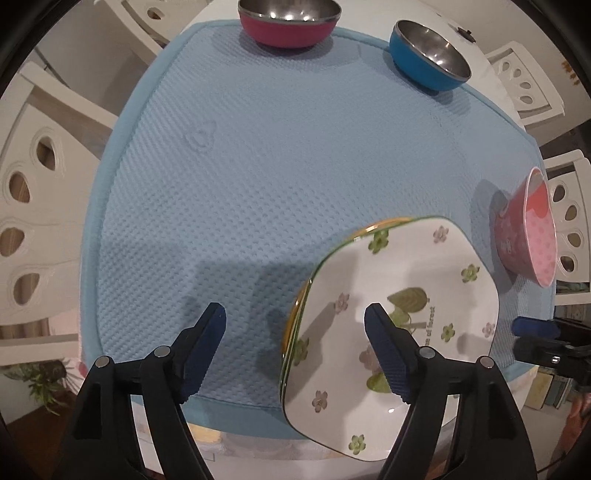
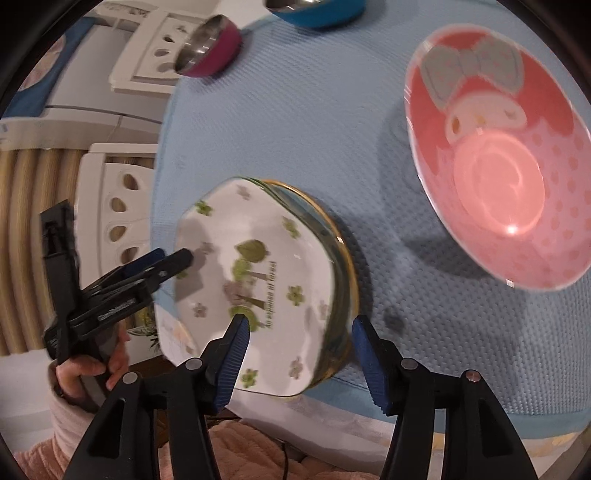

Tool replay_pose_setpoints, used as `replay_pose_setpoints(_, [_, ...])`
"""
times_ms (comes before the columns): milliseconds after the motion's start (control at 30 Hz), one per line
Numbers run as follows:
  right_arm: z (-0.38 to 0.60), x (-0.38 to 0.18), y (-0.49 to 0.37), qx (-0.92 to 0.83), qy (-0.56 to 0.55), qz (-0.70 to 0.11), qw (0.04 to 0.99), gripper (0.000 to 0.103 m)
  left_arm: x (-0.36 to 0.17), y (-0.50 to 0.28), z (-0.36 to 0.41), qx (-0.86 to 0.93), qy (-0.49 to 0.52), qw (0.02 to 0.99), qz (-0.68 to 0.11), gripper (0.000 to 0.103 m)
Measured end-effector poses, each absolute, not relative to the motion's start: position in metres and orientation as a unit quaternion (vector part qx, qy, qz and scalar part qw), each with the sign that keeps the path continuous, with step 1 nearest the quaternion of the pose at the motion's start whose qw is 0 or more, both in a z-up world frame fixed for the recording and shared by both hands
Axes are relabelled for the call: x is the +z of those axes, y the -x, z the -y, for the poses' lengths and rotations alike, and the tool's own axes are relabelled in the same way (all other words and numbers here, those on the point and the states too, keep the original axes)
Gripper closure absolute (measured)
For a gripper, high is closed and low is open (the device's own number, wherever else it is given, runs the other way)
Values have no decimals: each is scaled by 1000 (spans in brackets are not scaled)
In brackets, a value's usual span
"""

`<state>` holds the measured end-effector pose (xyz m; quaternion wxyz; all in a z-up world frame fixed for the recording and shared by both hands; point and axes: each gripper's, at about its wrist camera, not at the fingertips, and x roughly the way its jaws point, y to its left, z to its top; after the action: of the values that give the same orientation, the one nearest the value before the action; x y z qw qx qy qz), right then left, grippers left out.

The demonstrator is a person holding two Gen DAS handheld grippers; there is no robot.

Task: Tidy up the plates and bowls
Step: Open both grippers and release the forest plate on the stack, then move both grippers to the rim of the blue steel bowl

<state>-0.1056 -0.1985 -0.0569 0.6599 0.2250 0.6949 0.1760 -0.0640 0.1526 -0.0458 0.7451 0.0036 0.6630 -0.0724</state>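
A white flowered plate [image 1: 399, 295] lies on top of a stack of plates at the near edge of the blue mat [image 1: 258, 166]; it also shows in the right wrist view [image 2: 258, 280]. My left gripper [image 1: 295, 317] is open, its jaws astride the stack's left rim. My right gripper [image 2: 299, 325] is open, its jaws astride the stack's right rim. A pink cartoon bowl [image 2: 495, 177] stands to the right, also in the left wrist view [image 1: 528, 229]. A magenta steel bowl [image 1: 288, 18] and a blue steel bowl [image 1: 428, 55] stand at the far edge.
White chairs [image 1: 40, 184] surround the table. The right gripper shows at the left wrist view's right edge [image 1: 535, 332]. The left gripper and hand show in the right wrist view [image 2: 110, 284]. The plate stack overhangs the mat's near edge.
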Motion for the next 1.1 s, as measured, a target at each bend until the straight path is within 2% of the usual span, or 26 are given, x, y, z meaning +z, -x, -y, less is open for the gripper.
replay_pose_setpoints(467, [221,14,33,208,-201,-640,712,47,-11,16,-133,-64,-9,762,-644,27])
replay_pose_setpoints(1100, [282,60,-77,212,-251,-563,758,46,27,-88,-68,-99,2,794,-600,27])
